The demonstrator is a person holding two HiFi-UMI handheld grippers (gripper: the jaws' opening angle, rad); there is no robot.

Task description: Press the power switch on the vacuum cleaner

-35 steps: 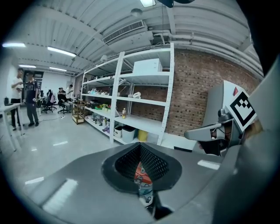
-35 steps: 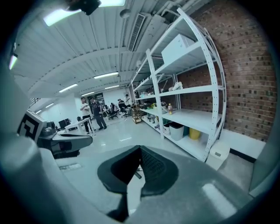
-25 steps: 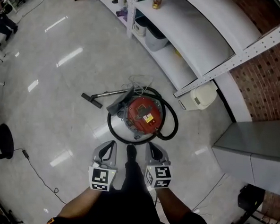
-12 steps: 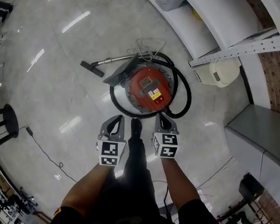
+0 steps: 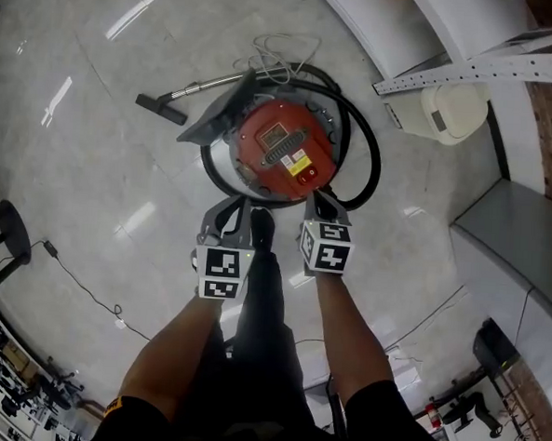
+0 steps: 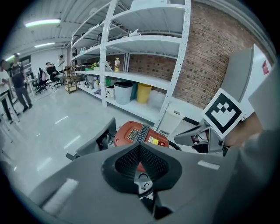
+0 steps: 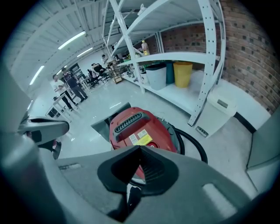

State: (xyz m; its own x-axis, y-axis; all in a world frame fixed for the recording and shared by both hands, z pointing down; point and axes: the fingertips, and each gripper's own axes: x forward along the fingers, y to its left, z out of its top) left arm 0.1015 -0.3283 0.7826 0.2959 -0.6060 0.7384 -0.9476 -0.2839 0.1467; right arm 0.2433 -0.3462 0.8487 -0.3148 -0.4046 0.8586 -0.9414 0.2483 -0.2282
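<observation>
A red round vacuum cleaner (image 5: 282, 155) stands on the floor, with a black hose (image 5: 371, 165) looped round it and a wand ending in a floor nozzle (image 5: 160, 108) at the left. A yellow label and a small red switch (image 5: 309, 173) sit on its near side. My right gripper (image 5: 320, 205) is shut, and its tip sits at the vacuum's near rim beside the switch. My left gripper (image 5: 232, 214) is also shut, just short of the rim's left side. The vacuum (image 6: 140, 135) fills the space beyond the left gripper (image 6: 140, 145) and lies close below the right gripper (image 7: 140, 148).
White metal shelving (image 5: 510, 52) runs along the right, with a white bin (image 5: 455, 109) at its foot and a grey cabinet (image 5: 518, 230) nearer. The person's shoe (image 5: 261, 228) is between the grippers. A black stool (image 5: 5, 222) and a floor cable (image 5: 85, 292) lie to the left.
Both grippers have moved forward to the vacuum, which now appears larger and closer. The right gripper's tip has reached its near rim.
</observation>
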